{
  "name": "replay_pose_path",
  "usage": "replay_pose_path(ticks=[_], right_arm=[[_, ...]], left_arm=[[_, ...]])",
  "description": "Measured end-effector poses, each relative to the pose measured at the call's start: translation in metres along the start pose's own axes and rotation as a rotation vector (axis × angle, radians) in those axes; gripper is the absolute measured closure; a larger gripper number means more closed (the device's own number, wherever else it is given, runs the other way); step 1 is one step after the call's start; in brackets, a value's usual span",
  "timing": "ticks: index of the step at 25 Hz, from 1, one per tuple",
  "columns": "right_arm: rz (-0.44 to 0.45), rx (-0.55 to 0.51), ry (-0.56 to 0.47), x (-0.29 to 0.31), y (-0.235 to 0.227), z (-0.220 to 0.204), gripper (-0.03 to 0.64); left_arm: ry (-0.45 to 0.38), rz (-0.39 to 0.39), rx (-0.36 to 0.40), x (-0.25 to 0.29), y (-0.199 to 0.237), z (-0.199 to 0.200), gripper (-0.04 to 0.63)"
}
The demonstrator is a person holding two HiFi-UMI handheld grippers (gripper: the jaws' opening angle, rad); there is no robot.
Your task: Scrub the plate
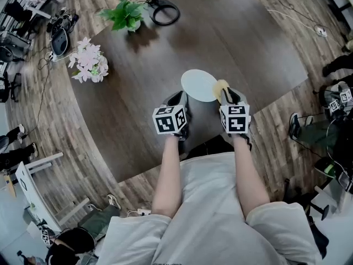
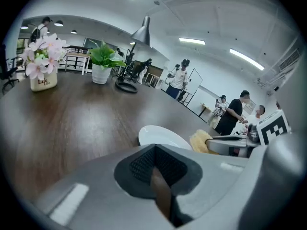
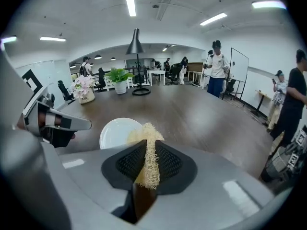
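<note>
A white plate (image 1: 199, 85) lies flat on the dark wooden table (image 1: 237, 43), just beyond both grippers. It also shows as the plate (image 2: 160, 136) in the left gripper view and the plate (image 3: 115, 132) in the right gripper view. My right gripper (image 1: 225, 94) is shut on a yellow fibrous scrubber (image 3: 147, 157), whose tuft (image 1: 221, 85) hangs at the plate's right edge. My left gripper (image 1: 177, 99) is shut with nothing between its jaws, close to the plate's near left rim.
A vase of pink flowers (image 1: 88, 61) and a green potted plant (image 1: 126, 15) stand at the table's far left. A black lamp base (image 1: 164, 11) sits behind them. People stand around the room (image 3: 218, 66). The table's near edge lies under my arms.
</note>
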State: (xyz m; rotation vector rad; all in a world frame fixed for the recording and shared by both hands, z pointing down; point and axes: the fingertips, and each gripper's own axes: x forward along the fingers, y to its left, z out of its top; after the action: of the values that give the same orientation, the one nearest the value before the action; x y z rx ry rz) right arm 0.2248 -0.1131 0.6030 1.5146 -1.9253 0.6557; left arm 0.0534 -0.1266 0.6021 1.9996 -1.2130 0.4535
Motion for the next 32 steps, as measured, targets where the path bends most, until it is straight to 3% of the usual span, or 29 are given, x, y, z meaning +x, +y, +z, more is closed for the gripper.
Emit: replay_pose_path(ticks=[12, 32], right_arm=[[0.035, -0.009, -0.034, -0.025, 0.029, -0.003, 0.541], [0.044, 0.008, -0.067, -0.048, 0.027, -0.016, 0.544]], left_arm=[[-0.061, -0.028, 0.036, -0.041, -0.030, -0.006, 0.594], [-0.035, -0.033, 0.156, -0.058, -0.052, -0.023, 0.594]])
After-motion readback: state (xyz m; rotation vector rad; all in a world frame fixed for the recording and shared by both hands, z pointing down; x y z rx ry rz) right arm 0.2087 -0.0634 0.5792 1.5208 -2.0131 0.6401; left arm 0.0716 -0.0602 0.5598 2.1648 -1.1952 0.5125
